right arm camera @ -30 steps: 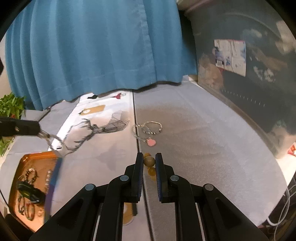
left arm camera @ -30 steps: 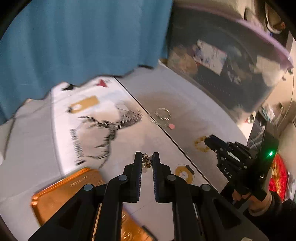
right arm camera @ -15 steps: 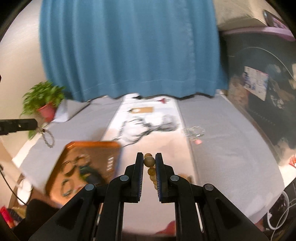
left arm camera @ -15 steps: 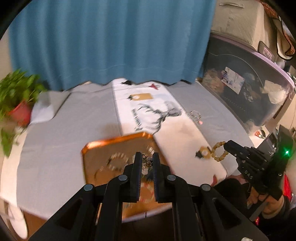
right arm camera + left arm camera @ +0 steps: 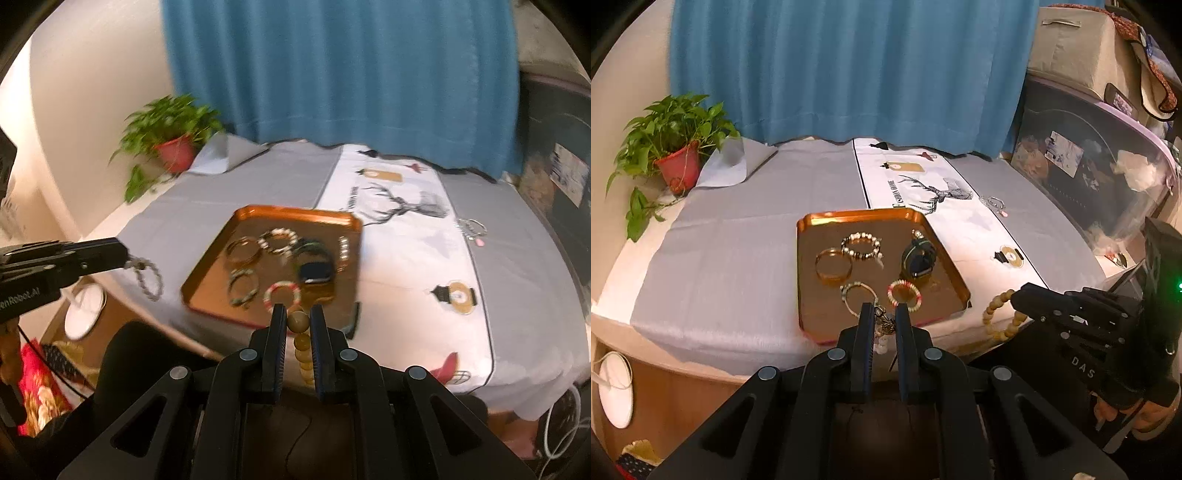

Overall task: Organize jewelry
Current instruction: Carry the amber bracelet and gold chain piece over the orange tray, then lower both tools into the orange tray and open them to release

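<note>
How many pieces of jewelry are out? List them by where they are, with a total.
In the orange tray: 5
Held by the left gripper: 1
Held by the right gripper: 1
Loose on the table runner: 1
Total: 8

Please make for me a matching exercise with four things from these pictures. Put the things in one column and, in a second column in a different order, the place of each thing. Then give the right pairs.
Things:
1. wooden bead bracelet
2. smartwatch
3. potted plant
4. silver chain bracelet

Places:
A. on the white runner, outside the tray
B. at the table's far left corner
C. between the right gripper's fingers
D. inside the orange tray

Pairs: 1-C, 2-D, 3-B, 4-A
</note>
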The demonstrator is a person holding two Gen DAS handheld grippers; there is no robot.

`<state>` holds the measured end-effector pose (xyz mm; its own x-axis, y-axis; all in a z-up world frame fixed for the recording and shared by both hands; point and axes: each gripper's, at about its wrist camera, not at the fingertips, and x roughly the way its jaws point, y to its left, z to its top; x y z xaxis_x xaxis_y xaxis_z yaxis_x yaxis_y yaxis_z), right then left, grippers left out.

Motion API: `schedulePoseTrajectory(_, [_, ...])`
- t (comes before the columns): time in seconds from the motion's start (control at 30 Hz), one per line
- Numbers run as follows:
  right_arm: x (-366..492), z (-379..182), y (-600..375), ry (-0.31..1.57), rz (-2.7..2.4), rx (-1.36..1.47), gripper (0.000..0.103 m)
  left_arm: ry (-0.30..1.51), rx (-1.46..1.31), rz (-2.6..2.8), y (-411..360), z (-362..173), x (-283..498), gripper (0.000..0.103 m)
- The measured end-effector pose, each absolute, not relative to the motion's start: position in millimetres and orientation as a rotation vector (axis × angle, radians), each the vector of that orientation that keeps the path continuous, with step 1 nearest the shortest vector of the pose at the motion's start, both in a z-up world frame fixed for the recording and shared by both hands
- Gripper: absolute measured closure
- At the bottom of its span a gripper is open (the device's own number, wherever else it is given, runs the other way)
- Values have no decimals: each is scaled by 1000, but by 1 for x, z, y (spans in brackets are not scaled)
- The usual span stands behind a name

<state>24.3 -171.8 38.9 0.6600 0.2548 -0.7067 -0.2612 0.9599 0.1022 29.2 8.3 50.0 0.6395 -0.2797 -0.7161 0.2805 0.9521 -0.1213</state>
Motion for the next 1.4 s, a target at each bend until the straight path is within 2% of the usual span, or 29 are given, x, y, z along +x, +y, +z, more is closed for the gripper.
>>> schedulePoseTrajectory(0.53, [41,35,-144,819,319,-58,90,845,1,-309,17,27,44,94])
schedulePoseTrajectory(1.4, [162,2,-99,863,361,-50,90,961,-62,-300,36,-31,161,94])
